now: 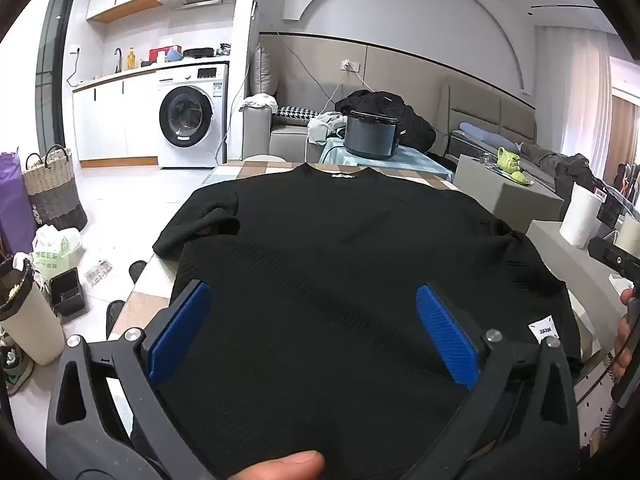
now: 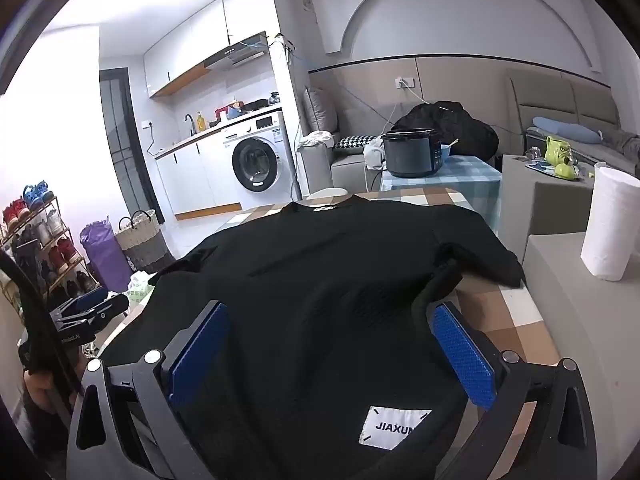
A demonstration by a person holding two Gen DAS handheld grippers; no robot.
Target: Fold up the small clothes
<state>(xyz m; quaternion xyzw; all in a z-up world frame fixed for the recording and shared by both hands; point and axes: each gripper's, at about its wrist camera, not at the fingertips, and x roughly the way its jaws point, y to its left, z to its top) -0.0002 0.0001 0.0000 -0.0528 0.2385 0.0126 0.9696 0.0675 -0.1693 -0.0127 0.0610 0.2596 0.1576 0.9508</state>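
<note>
A black short-sleeved shirt (image 1: 340, 240) lies spread out on a checked table (image 1: 140, 308), collar at the far end and hem nearest me. Its left sleeve (image 1: 200, 224) is bunched up. My left gripper (image 1: 314, 288) is open over the lower left half of the shirt, with nothing pinched between its blue pads (image 1: 180, 332). My right gripper (image 2: 330, 308) is open too, over the lower right part of the shirt (image 2: 320, 264), just beyond a white "JIAXUN" label (image 2: 394, 428) at the hem. The shirt's right side edge runs close by the right pad (image 2: 464, 356).
The table's (image 2: 508, 320) bare checked cloth shows right of the shirt. A paper towel roll (image 2: 608, 224) stands on a grey block to the right. A dark rice cooker (image 2: 414, 154) sits on a small table beyond. Baskets (image 1: 52, 188) and a bin (image 1: 24, 312) crowd the floor at left.
</note>
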